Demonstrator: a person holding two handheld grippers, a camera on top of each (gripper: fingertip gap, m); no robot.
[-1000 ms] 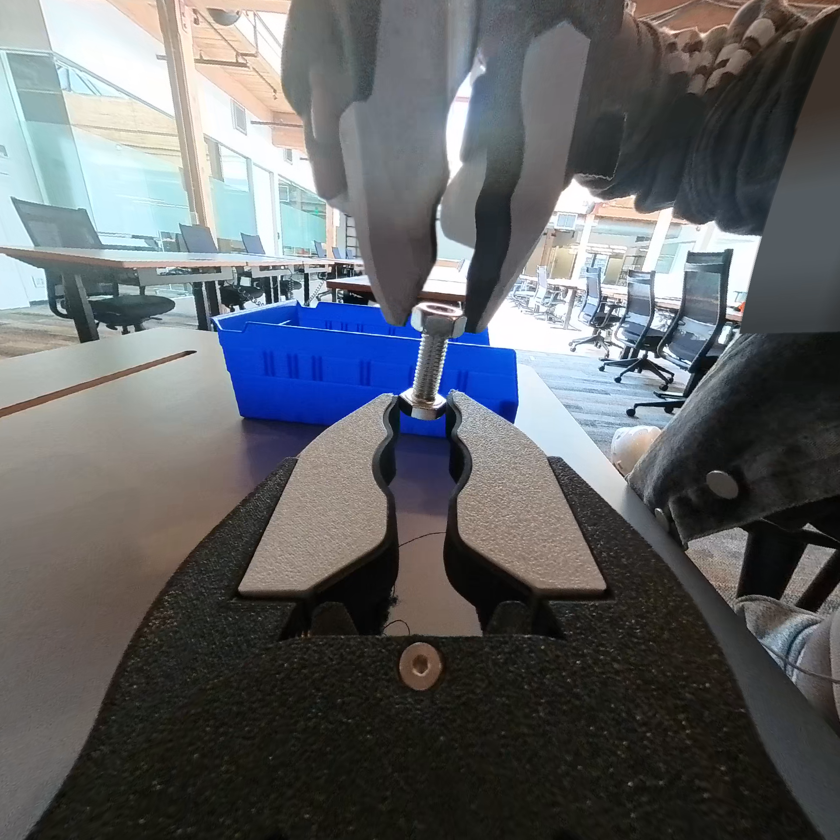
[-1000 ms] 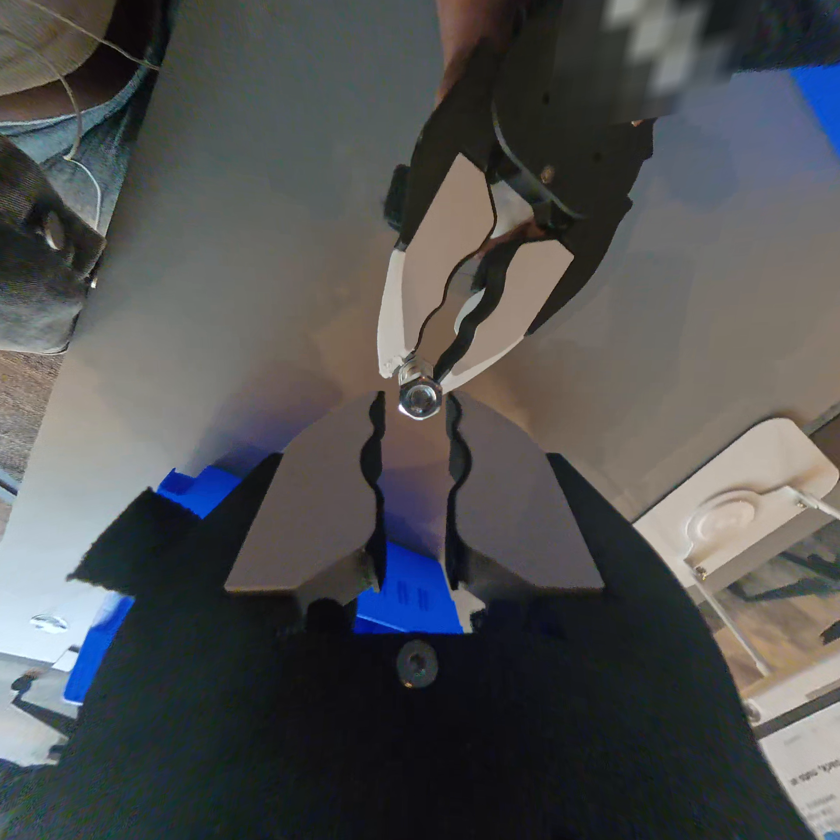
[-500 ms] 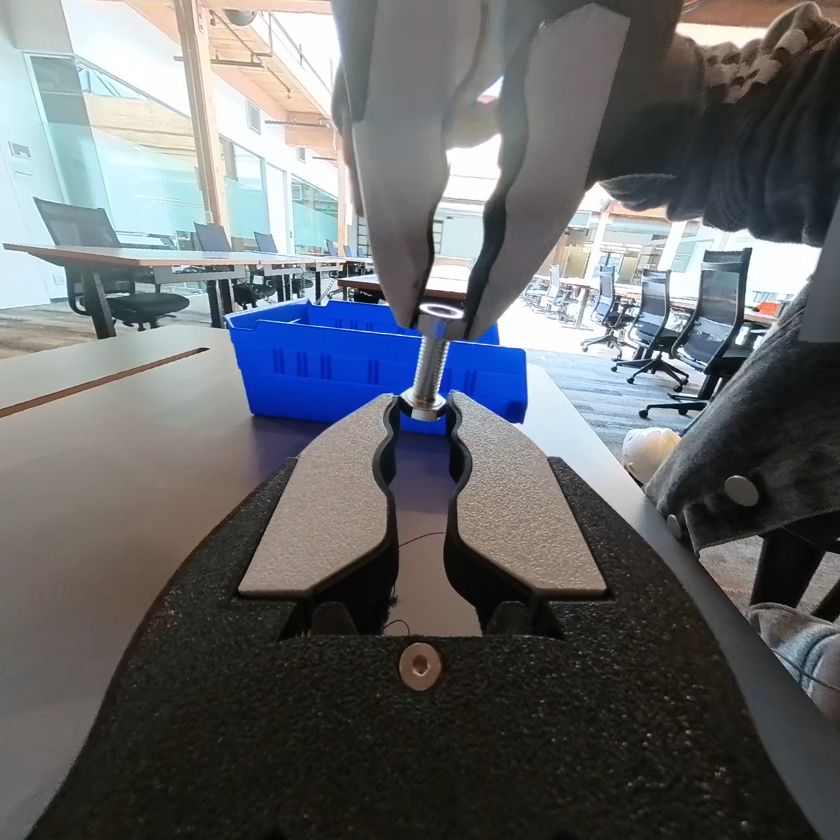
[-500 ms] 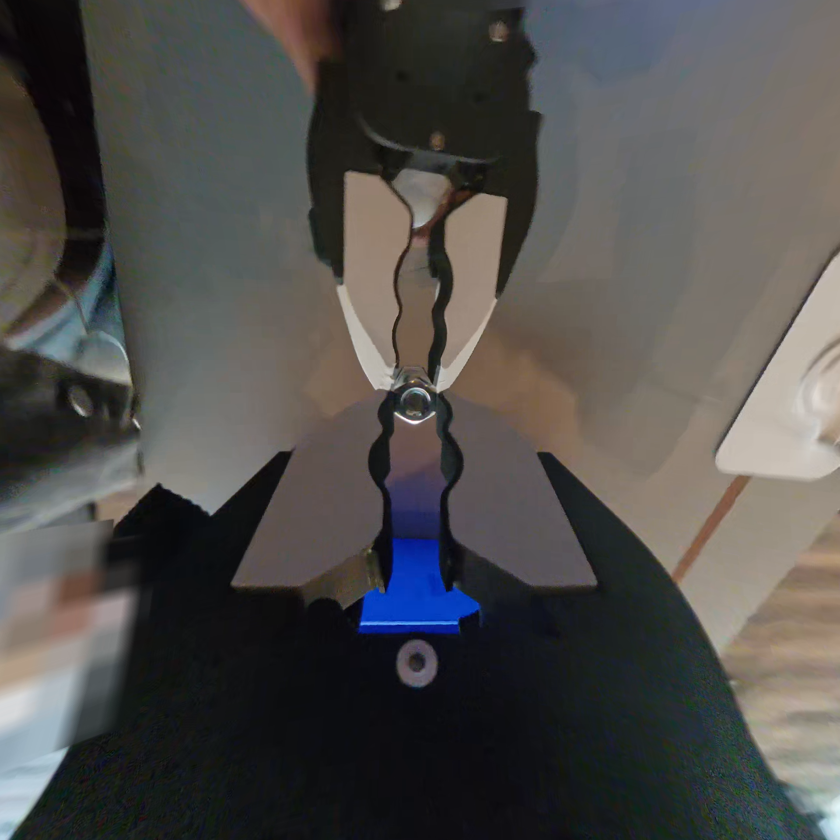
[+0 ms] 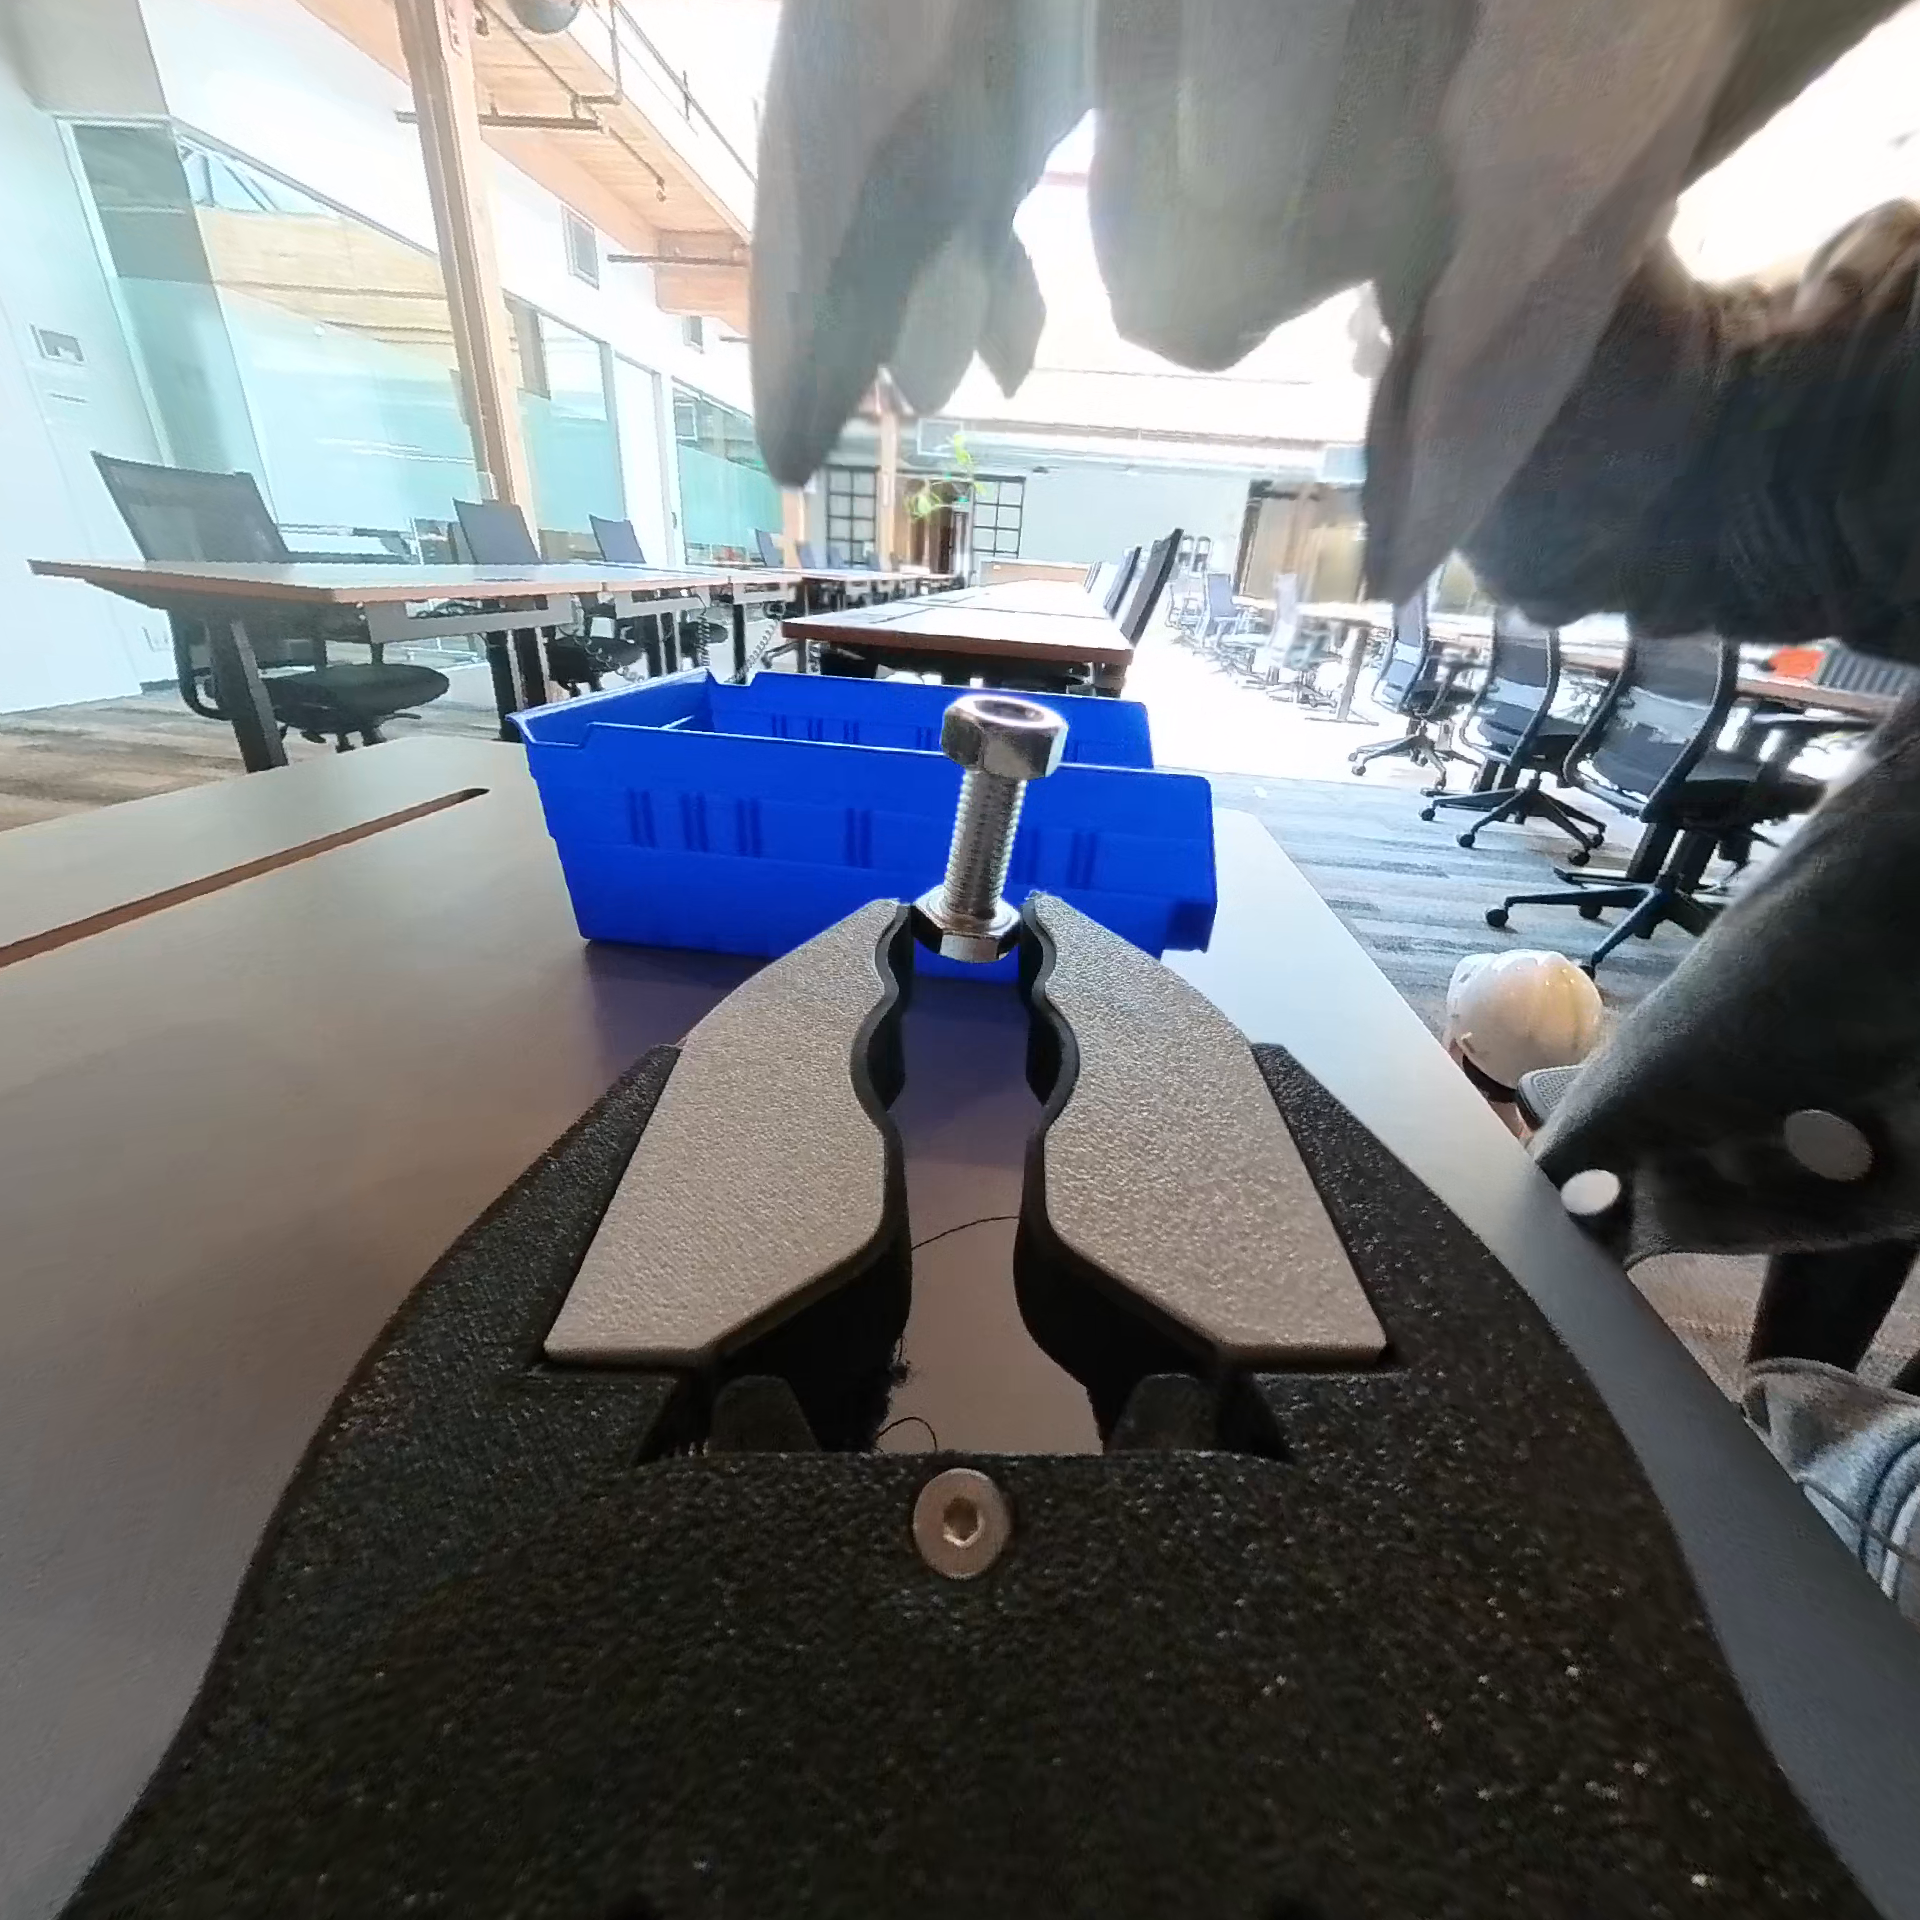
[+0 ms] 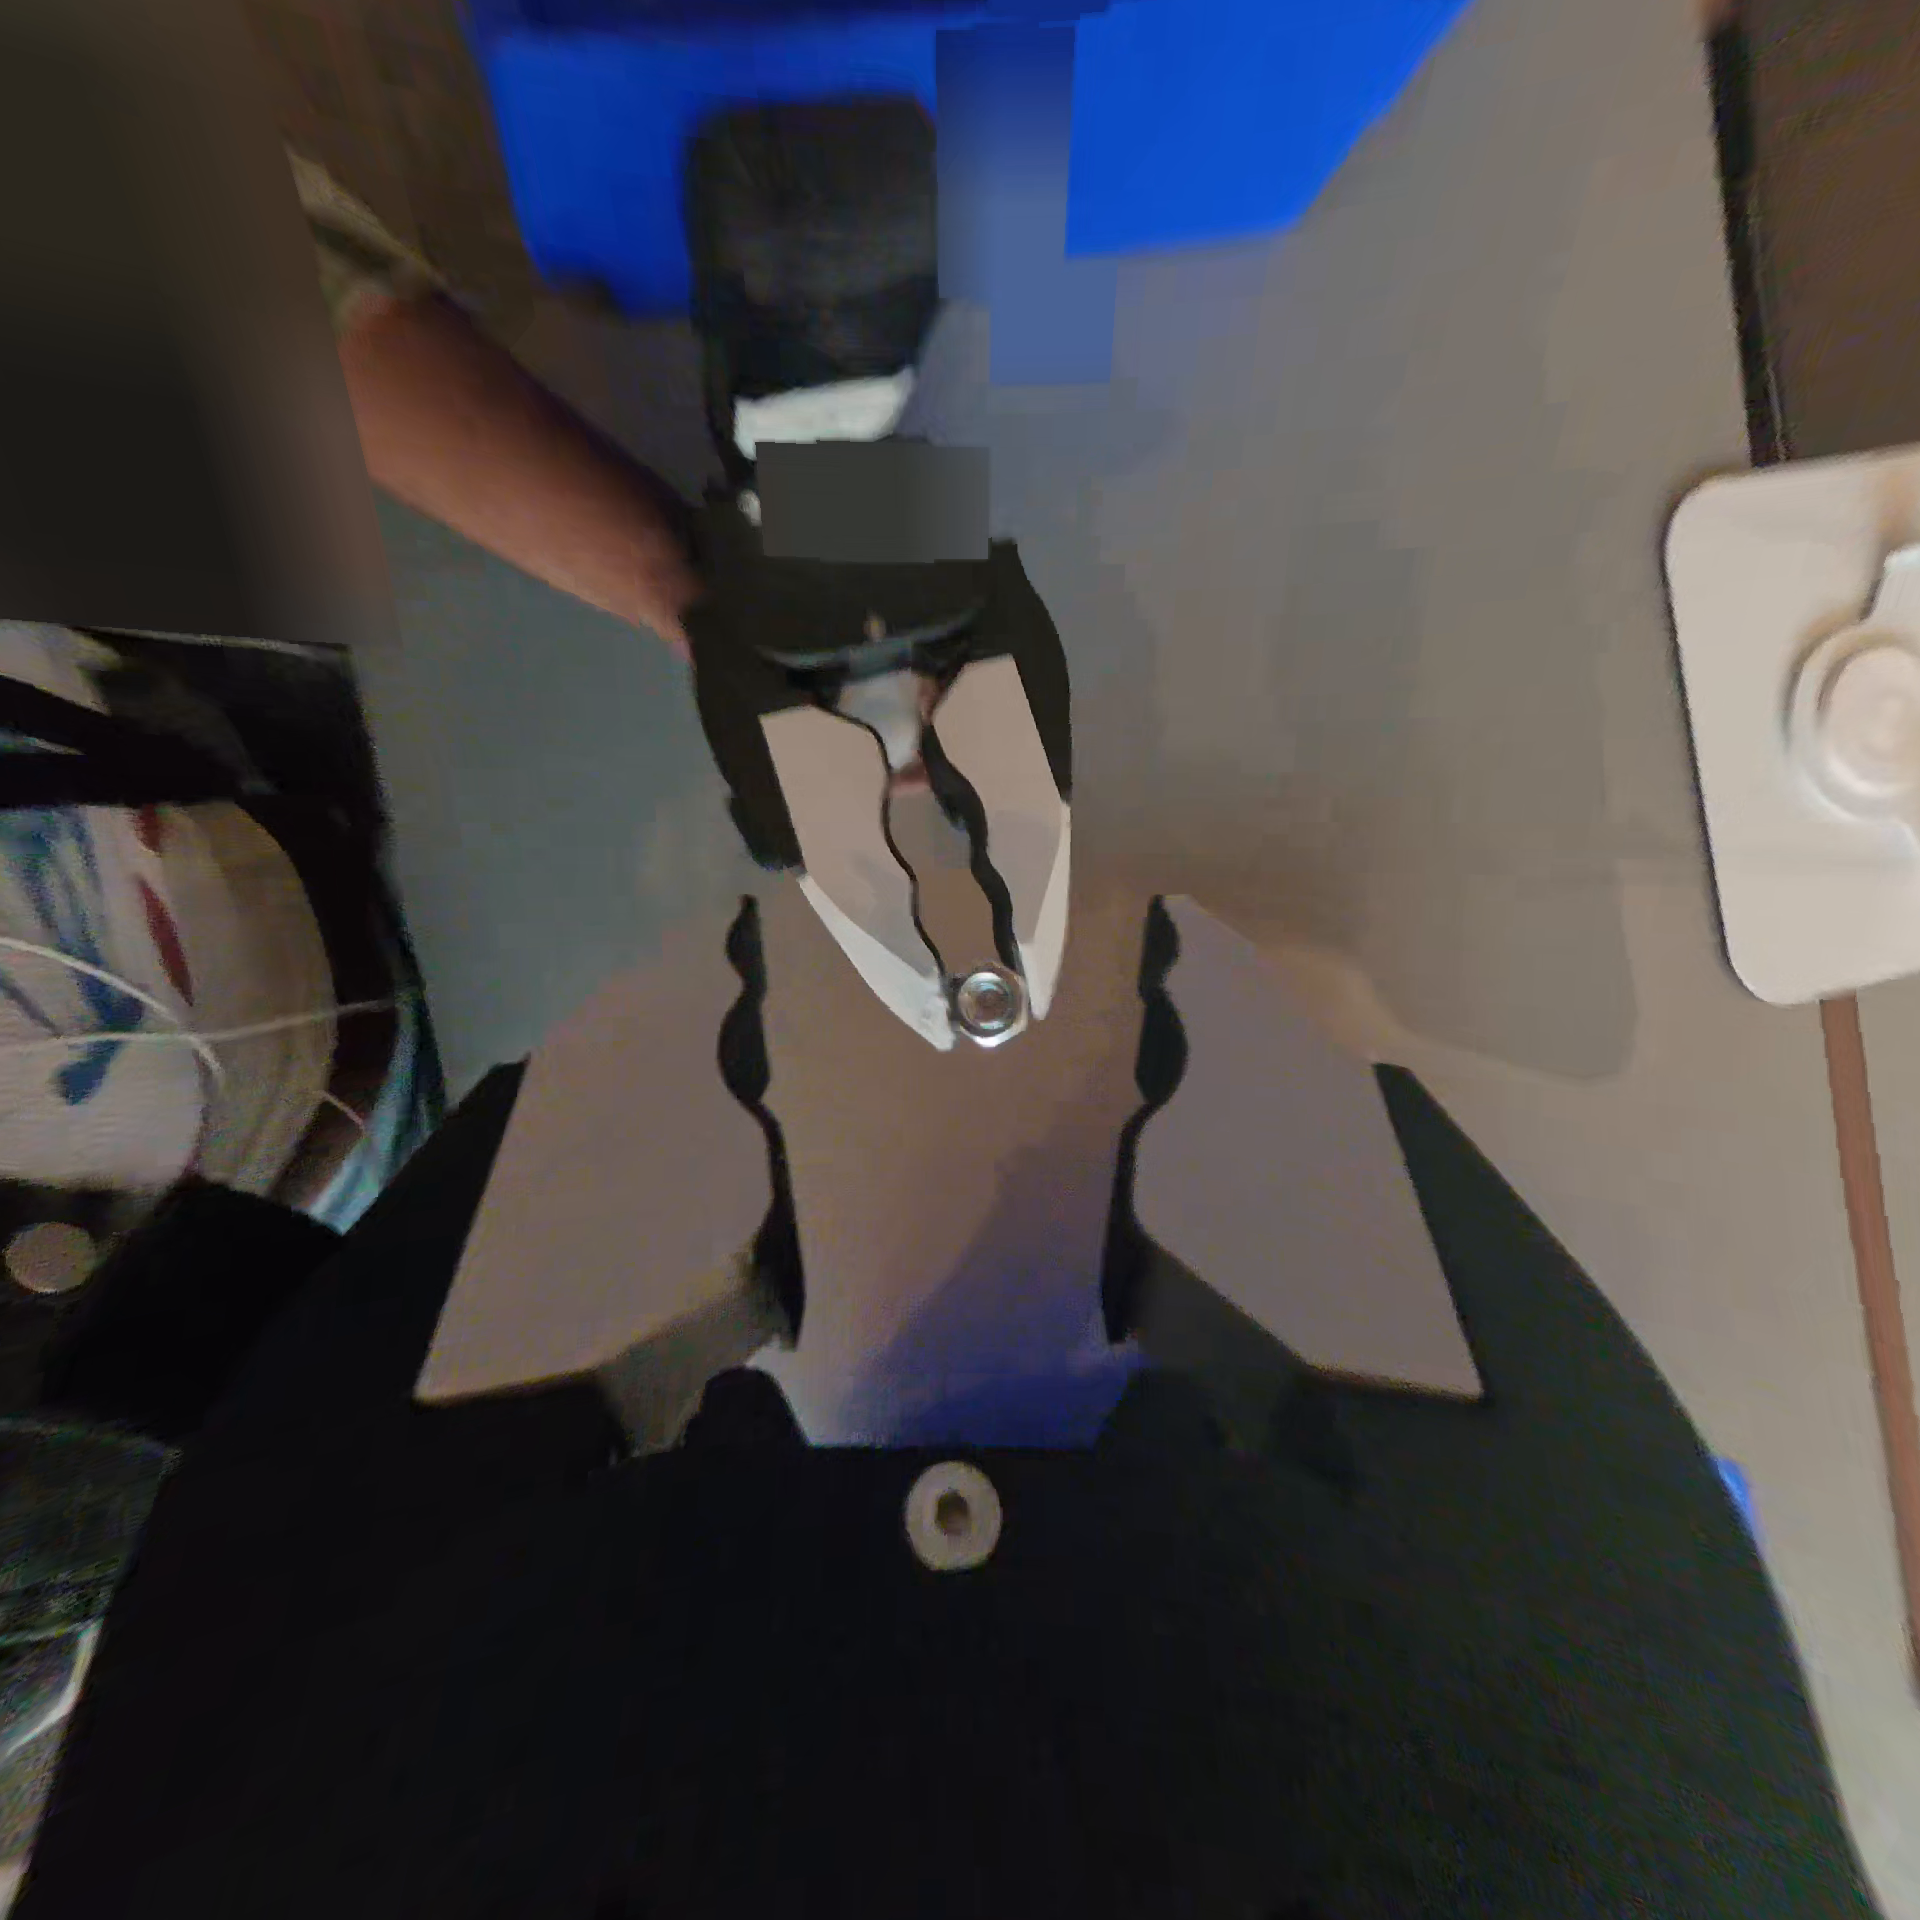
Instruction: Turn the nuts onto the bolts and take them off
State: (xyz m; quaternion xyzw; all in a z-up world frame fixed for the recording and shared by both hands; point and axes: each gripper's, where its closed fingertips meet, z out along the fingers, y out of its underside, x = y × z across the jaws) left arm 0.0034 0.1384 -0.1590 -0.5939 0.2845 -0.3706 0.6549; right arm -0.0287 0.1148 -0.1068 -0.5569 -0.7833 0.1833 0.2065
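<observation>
A steel bolt [image 5: 977, 831] stands upright over the dark table [image 5: 260, 1039]. My left gripper [image 5: 966, 914] is shut on its lower hex end. A hex nut [image 5: 1003, 732] sits at the bolt's top end. My right gripper [image 5: 1091, 520] hangs above the bolt, blurred, open and empty, with its fingers well clear of the nut. In the right wrist view my right gripper [image 6: 951, 904] looks straight down, wide open. Below it the left gripper [image 6: 987, 1003] holds the bolt, whose nut [image 6: 992, 1006] shows end-on.
A blue plastic bin [image 5: 831, 831] stands just behind the bolt; it also shows in the right wrist view [image 6: 623, 156]. The table's right edge is close, with a person's dark jacket [image 5: 1766, 1039] beside it. A white flat object [image 6: 1818, 727] lies on the table. Across from one pair of fingers to the other is roughly 7 cm.
My right gripper was shut on the nut at the bolt's top and turning. It has opened, let go and lifted away. The left gripper still holds the bolt in place.
</observation>
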